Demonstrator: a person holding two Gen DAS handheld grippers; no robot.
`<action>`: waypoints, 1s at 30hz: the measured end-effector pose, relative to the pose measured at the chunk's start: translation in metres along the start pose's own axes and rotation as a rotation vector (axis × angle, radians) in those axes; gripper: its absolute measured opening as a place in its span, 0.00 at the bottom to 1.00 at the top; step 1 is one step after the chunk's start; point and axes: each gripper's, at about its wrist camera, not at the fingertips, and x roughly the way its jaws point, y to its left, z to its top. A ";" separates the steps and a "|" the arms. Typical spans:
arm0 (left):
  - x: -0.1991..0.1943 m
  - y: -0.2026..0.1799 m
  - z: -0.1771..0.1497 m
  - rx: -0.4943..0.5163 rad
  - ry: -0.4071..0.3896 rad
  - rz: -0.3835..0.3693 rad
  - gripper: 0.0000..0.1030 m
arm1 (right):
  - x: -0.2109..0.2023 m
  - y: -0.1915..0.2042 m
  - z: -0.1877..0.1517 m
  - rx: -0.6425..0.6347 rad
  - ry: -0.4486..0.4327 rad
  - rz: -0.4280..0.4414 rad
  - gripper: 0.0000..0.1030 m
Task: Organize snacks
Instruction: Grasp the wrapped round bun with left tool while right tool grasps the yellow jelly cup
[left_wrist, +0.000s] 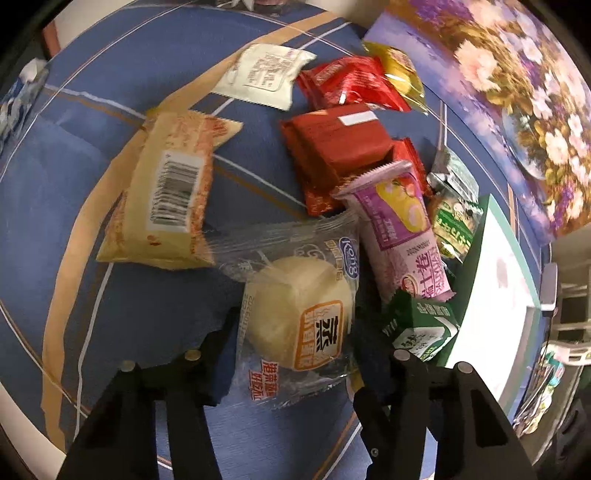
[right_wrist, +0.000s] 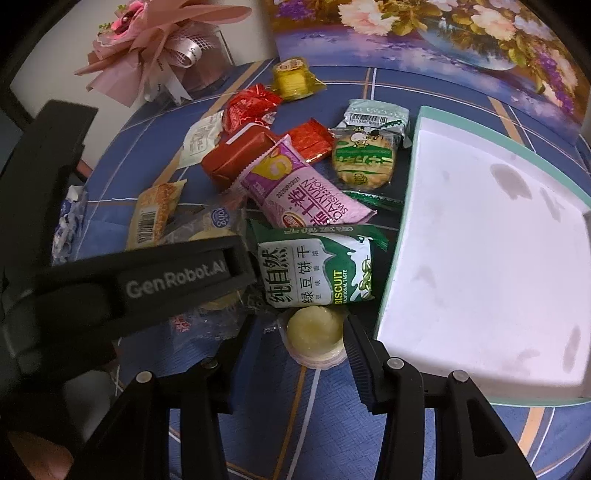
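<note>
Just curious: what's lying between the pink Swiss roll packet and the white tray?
In the right wrist view, only bare blue tablecloth and a green wrapper's crimped end separate the pink Swiss roll packet from the white tray.

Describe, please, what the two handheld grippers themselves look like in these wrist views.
Both are matte black plastic. The left gripper and right gripper each have two angular fingers on open-framed struts with round silver pins. The right finger's pad is ribbed. The left gripper's body reads "GenRobot.AI" in grey.

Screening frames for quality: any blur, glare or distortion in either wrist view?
Left wrist: heavy fisheye bending, motion blur on the yellow barcode packet, dark vignetted corners. Right wrist: sharper, biscuit pack print legible, white tray somewhat washed out, left gripper blocking the lower left.
</note>
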 end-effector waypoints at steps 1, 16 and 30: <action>0.000 0.003 0.000 -0.008 0.001 0.003 0.56 | 0.001 0.000 0.000 -0.003 0.002 0.003 0.47; -0.005 0.034 -0.001 -0.062 0.029 0.018 0.55 | 0.007 0.007 0.000 -0.016 0.052 0.039 0.47; 0.014 0.013 -0.003 -0.027 0.022 0.064 0.55 | 0.030 0.017 -0.005 -0.061 0.068 -0.065 0.46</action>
